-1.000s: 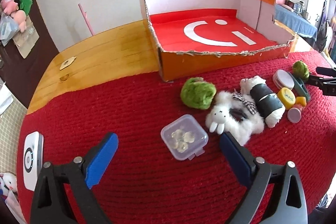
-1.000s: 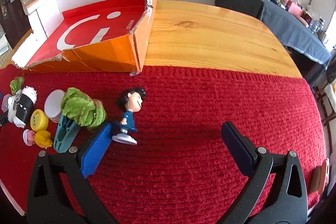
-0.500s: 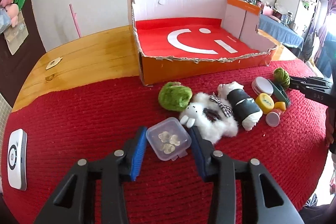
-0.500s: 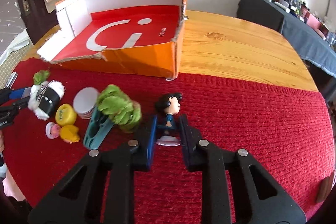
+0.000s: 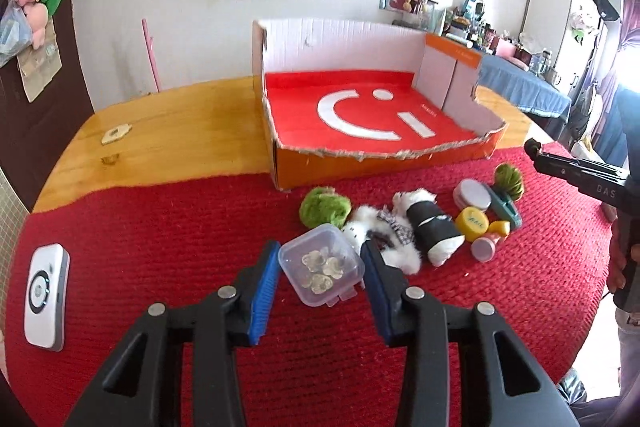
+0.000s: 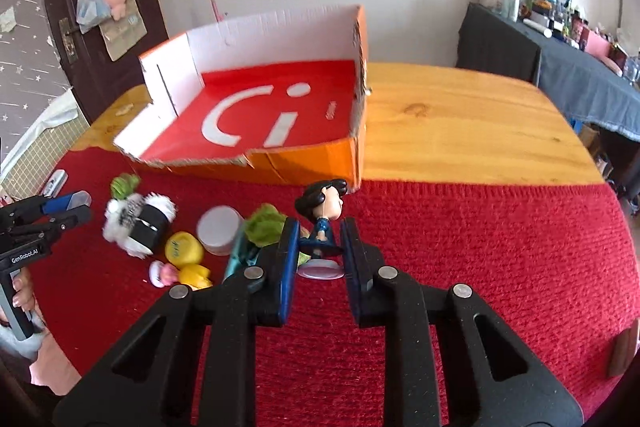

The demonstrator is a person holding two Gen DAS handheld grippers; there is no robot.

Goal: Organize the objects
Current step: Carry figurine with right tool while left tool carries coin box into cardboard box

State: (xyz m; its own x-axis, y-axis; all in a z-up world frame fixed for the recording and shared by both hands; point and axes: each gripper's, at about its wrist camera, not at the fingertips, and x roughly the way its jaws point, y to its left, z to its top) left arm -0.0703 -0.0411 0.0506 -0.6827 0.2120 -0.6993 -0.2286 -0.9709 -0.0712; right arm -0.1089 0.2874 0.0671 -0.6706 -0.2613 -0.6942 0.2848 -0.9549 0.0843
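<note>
Two grippers work in front of the orange cardboard box: the left gripper clamps a clear square container tilted, lid up, while the right gripper clamps an upright figurine, its head toward the box.

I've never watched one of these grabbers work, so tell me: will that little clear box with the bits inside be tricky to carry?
Probably not heavy: the clear plastic box is small and holds only a few pale pieces. Its smooth walls could slip between the left gripper's blue pads, which squeeze its sides. The pieces look loose, so they would likely rattle and slide if it tilts.
</note>
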